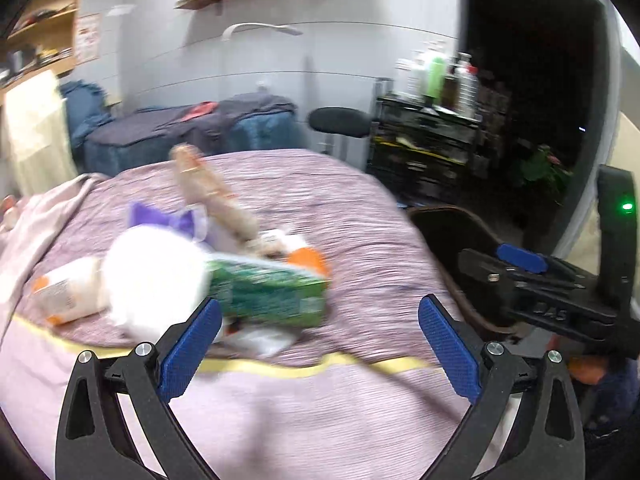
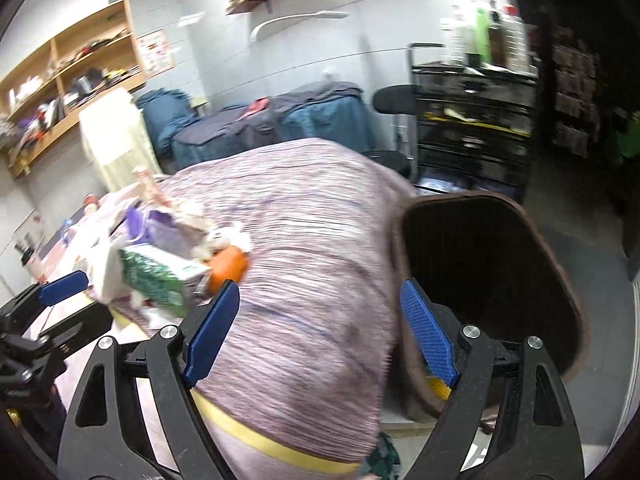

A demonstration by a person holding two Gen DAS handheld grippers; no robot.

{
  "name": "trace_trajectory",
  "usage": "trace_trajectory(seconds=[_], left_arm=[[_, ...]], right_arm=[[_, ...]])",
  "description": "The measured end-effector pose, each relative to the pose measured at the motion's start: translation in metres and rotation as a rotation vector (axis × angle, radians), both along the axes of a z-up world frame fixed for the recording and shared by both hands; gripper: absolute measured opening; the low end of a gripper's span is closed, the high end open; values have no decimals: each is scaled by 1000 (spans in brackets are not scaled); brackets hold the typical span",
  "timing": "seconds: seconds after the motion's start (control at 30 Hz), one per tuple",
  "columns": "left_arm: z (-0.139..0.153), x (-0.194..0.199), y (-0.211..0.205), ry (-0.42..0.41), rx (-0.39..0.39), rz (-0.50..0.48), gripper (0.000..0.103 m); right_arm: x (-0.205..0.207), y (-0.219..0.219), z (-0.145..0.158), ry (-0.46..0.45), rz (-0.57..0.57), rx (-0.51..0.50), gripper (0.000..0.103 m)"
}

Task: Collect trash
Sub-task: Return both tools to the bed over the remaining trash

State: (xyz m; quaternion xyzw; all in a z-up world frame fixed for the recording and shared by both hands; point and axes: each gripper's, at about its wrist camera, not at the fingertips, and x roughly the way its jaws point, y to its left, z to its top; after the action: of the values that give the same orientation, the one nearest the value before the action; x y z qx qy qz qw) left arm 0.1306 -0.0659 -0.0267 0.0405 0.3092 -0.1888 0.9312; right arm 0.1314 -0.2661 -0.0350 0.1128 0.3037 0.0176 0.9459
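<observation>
Open left tongs (image 1: 320,344) near green box (image 1: 268,294) on bed (image 1: 320,200)

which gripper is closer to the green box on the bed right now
Left. The left gripper hangs open just in front of the green box, nothing between its pads. The right gripper, also open, sits farther off to the box's right, beside the dark bin.

Both grippers, left gripper (image 1: 320,346) and right gripper (image 2: 318,330): black skeletal frames with cutouts, silver round screws at pivots, textured blue pads (image 1: 191,350).
</observation>
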Motion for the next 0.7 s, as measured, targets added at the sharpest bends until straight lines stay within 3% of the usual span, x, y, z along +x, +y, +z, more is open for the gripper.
trace_trajectory(seconds=[0.13, 0.23, 0.43, 0.6, 0.7], left_arm=[[-9, 5, 29, 4, 30, 86, 97], [-17, 17, 42, 4, 96, 166, 97], [-30, 41, 50, 25, 210, 220, 95], [-32, 54, 53, 46, 248, 231, 73], [-31, 54, 59, 52, 230, 243, 59]], right_arm=[[9, 23, 4, -1, 61, -15, 82], [12, 35, 7, -2, 87, -17, 83], [14, 46, 10, 0, 112, -25, 85], [19, 54, 12, 8, 149, -40, 85], [26, 68, 12, 21, 236, -66, 85]])
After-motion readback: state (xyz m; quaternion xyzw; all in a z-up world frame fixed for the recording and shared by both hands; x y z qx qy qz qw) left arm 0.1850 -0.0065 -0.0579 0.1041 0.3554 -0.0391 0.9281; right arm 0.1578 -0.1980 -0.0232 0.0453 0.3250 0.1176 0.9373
